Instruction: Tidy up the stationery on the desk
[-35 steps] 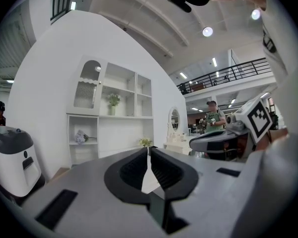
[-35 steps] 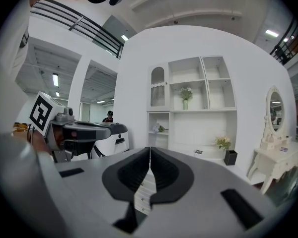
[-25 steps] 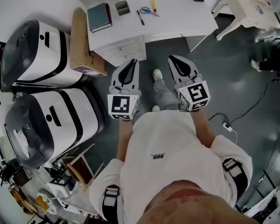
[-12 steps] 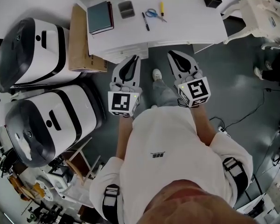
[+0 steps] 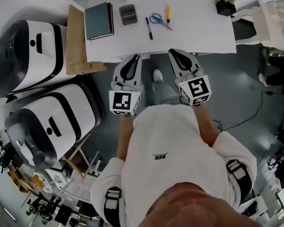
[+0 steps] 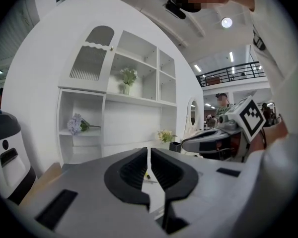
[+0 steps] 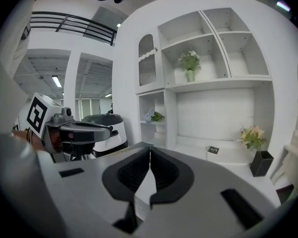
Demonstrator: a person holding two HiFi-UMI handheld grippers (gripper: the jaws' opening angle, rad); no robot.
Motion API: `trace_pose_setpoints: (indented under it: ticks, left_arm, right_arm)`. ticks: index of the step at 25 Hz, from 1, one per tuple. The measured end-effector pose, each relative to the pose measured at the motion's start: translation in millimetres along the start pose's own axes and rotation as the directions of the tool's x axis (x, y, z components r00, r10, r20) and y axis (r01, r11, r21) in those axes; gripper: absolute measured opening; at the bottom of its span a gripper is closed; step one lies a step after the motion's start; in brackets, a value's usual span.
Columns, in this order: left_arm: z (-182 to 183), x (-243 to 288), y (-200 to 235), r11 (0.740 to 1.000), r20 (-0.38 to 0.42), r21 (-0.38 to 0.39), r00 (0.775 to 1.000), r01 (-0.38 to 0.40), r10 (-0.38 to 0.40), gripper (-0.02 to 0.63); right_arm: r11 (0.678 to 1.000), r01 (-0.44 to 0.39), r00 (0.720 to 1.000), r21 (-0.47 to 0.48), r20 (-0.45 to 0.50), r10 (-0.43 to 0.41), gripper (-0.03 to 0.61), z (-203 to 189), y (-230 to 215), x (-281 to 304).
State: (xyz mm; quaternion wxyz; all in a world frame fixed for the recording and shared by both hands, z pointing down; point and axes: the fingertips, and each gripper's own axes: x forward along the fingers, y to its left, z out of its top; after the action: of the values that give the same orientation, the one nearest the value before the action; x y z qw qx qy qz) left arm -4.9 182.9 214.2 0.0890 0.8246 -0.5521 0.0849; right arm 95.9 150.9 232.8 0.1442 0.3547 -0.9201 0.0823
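While both hung short of the white surface [image 5: 199, 30], left tool [image 5: 133, 59] and right tool [image 5: 175, 54] sat jaws-together, empty; notebook [image 5: 99, 21], pen [image 5: 149, 28], scissors [image 5: 157, 19] lay on it.

1. Upper left: a big rounded white-and-black machine [image 5: 26, 56], and a second one like it [image 5: 52, 126] sits just below.
2. A brown cardboard box [image 5: 75, 41] stands right beside the upper machine.
3. Top right: a black square pot of pale flowers [image 5: 226, 7].
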Motion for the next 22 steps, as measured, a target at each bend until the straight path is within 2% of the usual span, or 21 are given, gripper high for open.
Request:
trace_pose_setpoints:
  ticks: [9,17,22]
  left_arm:
    - [-34.2,58.7,28.7,0.999,-0.081,-0.039,0.996,-0.035,0.032,0.0]
    - [-68.9,92.2,50.5,0.997,-0.133,-0.058,0.99,-0.049,0.041,0.0]
    - [-87.6,109.2,61.3,0.996,-0.152,-0.072,0.988,-0.044,0.032,0.0]
  right_arm:
    - [0.998,-0.057,0.993,0.027,-0.104,0.06,-0.003,-38.7,-39.2,60.2]
    - [0.995,-0.093,0.98,0.024,-0.172,0.096,-0.002,-74.4,-49.9,105.5]
    - [0.996,-0.085,0.974,0.031,-0.207,0.09,-0.002,-91.8,-55.5,130.8]
